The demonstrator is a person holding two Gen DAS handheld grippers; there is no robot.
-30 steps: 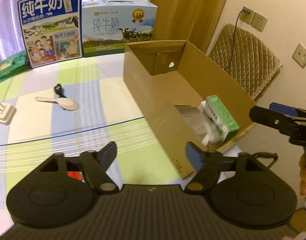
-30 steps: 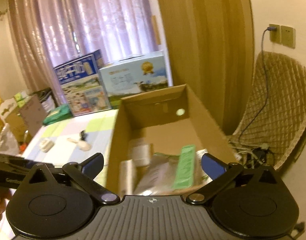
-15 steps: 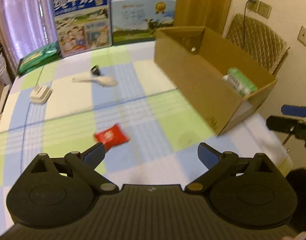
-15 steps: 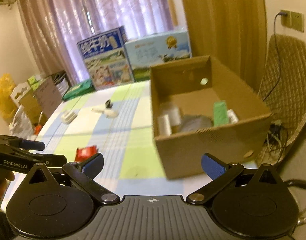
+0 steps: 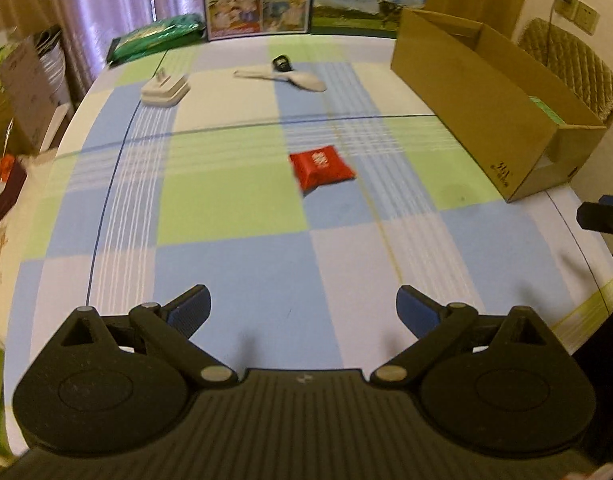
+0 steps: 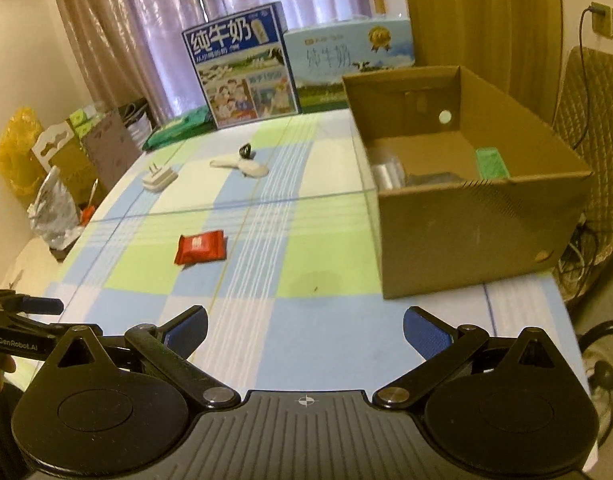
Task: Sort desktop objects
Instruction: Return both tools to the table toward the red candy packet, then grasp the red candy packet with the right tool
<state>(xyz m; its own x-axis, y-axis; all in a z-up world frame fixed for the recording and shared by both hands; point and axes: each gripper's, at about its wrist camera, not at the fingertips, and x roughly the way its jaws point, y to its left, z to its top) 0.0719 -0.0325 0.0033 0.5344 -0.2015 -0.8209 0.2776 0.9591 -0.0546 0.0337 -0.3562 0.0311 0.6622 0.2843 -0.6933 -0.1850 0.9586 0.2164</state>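
Worktop: covered in a checked cloth of pale blue, light green and white squares with thin stripes.

Lying on it:
- Red foil snack packet, flat, near the middle.
- White plastic rice scoop, farther back, with a small black item touching it; kind unclear.
- White plug adapter, prongs up, left of the scoop.
- Open brown cardboard box along the right edge.
- Green flat packet, back left.
- Two printed milk cartons, one dark blue, one light blue, upright along the back edge.
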